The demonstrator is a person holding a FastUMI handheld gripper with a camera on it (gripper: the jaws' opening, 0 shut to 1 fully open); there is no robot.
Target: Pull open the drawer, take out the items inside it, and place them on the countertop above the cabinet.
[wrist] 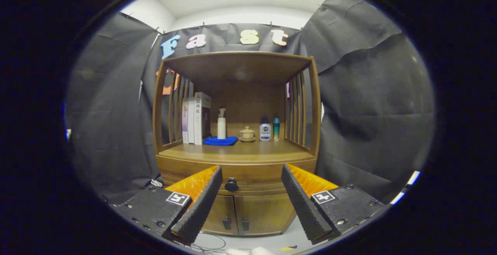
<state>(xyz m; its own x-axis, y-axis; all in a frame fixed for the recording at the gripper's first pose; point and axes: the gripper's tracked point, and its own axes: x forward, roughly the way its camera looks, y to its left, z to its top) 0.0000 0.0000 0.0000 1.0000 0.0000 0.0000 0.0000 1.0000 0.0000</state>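
A wooden cabinet [237, 158] is seen straight ahead against the booth's black cloth wall, with an open shelf alcove above, a closed drawer [248, 187] beneath the countertop [240, 152], and two small doors [248, 214] at the bottom. The drawer is shut, so the items inside it are hidden. On the countertop, pushed towards the back so the front strip is left free, are ranged a row of upright books [196, 119], a folded blue cloth [220, 141], a white pump bottle [221, 124], a small lidded pot [247, 134] and two small bottles [270, 129]. The gripper [252, 185] is held apart from the cabinet, its fingers spread wide and empty — they frame the drawer's dark round knob [231, 184], which appears between them nearer the left finger, a likely line-up for grasping it
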